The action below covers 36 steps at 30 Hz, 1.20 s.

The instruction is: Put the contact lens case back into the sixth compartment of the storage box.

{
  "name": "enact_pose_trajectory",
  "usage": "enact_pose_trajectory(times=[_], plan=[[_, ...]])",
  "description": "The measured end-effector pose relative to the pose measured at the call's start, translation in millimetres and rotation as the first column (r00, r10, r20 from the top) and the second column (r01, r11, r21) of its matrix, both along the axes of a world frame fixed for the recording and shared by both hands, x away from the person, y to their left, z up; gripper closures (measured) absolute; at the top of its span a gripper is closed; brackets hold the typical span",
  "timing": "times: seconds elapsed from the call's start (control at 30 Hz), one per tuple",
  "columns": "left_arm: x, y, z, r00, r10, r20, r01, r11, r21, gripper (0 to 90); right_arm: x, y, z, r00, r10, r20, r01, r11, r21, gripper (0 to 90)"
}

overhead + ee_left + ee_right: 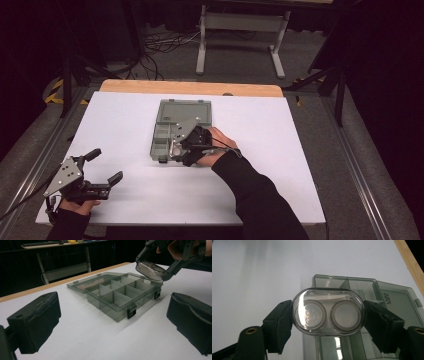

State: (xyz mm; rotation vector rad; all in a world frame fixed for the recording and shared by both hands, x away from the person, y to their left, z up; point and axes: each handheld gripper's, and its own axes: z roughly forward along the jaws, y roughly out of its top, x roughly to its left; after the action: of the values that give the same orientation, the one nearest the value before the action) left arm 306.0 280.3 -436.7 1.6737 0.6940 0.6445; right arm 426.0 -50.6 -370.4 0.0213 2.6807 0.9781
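Note:
A grey see-through compartment box [172,134] lies open mid-table, its lid [185,110] folded back toward the far side. My right gripper [186,147] hovers over the box's near right part, shut on a clear oval contact lens case [328,312] with two round wells. That lens case [150,270] hangs just above the box [120,296] in the left gripper view. My left gripper [105,167] rests near the table's front left corner, open, with nothing between its pads [35,322].
The white table top [125,200] has a wooden strip [190,88] along its far edge. Beyond it stand a white bench frame [240,30] and cables on the floor. Black latches [131,312] hang on the box's near wall.

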Motion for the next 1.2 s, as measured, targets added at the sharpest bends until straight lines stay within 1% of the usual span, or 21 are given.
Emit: enact_pose_trajectory(times=[0.07,0.27,0.33,0.5,0.73,0.87,1.07,1.2], plan=[[-0.1,-0.1,-0.1,1.0,0.001,-0.002,-0.001,1.0,-0.004,0.1,4.6,0.4,-0.2,1.0,-0.006,0.004,0.006,1.0,0.003,26.7],[0.3,-0.1,-0.4,1.0,0.0,0.0,0.0,1.0,-0.008,0.1,10.7,0.7,-1.8,0.9998,-0.019,0.002,0.019,1.0,-0.001,26.7],[0.0,0.0,0.1,1.0,0.001,-0.001,-0.001,1.0,-0.003,0.1,14.9,1.8,-2.9,0.9997,-0.02,0.01,0.02,1.0,-0.007,26.7],[-0.1,0.0,0.1,1.0,0.0,0.001,0.0,1.0,-0.008,0.1,19.4,4.7,-4.6,0.9996,-0.027,0.012,0.027,0.999,-0.02,26.6],[0.1,0.5,0.4,1.0,0.001,0.006,-0.001,0.9999,-0.015,0.1,24.3,7.1,-6.3,0.9993,-0.034,0.014,0.034,0.999,-0.022,26.6],[-0.2,0.5,1.0,1.0,-0.002,0.005,0.002,1.0,-0.008,0.1,29.8,7.1,-9.8,0.9989,-0.046,0.005,0.046,0.999,-0.028,26.6],[0.5,0.5,0.3,1.0,-0.001,0.007,0.001,0.9999,-0.013,0.1,35.0,6.7,-14.0,0.9984,-0.056,-0.007,0.056,0.998,-0.035,26.6],[0.5,0.3,0.2,1.0,-0.002,0.008,0.002,0.9999,-0.013,0.1,37.2,7.7,-16.0,0.9985,-0.055,-0.006,0.055,0.998,-0.035,26.6]])
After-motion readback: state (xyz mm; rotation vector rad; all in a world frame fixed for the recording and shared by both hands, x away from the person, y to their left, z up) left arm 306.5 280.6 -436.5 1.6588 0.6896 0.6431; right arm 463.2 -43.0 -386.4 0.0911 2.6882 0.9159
